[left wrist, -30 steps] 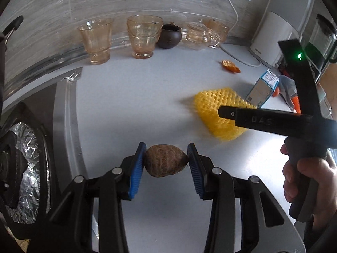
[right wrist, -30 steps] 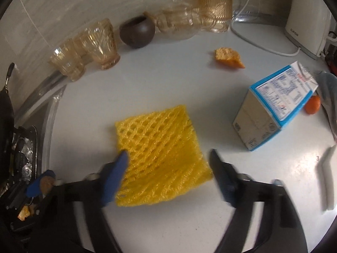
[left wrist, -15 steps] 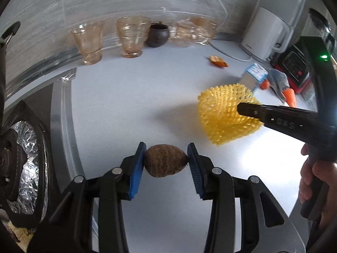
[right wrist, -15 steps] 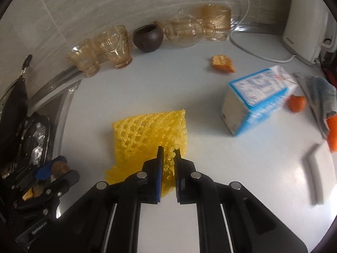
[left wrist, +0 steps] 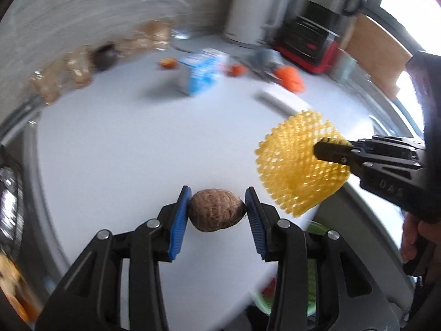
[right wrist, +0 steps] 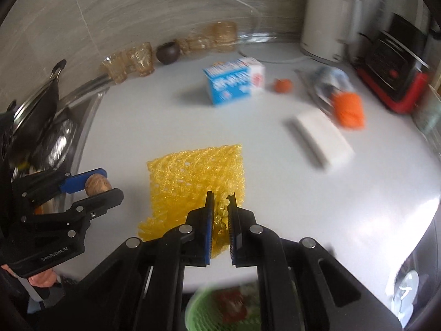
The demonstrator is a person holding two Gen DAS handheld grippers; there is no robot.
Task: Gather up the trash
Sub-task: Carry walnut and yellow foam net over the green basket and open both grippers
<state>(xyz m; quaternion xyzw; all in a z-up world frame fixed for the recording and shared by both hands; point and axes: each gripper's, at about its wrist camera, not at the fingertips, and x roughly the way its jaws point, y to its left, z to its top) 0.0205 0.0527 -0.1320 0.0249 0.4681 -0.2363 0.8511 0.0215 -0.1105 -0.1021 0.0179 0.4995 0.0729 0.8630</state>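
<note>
**Both hands loaded above the white bench**

My view is a kitchen: a pale bench [right wrist: 165, 115] running back to a grey tiled wall, with amber glasses [right wrist: 137, 59], a dark round pot [right wrist: 168, 52], a white kettle [right wrist: 325, 19] and a red-based appliance [right wrist: 399, 63] along the far edge. My left hand-held gripper [left wrist: 217, 212] stands partly open, its blue pads pressed on either side of a brown, rough-skinned lump [left wrist: 217, 213], possibly a small taro. My right hand-held gripper [right wrist: 220, 218] is pinched nearly shut on the yellow foam net [right wrist: 193, 176], which hangs clear of the bench. Farther back lie a blue-and-white carton [right wrist: 234, 80], a white block [right wrist: 319, 140] and something orange [right wrist: 348, 109], all blurred. A green basket [right wrist: 220, 311] sits below the bench's near edge.
</note>
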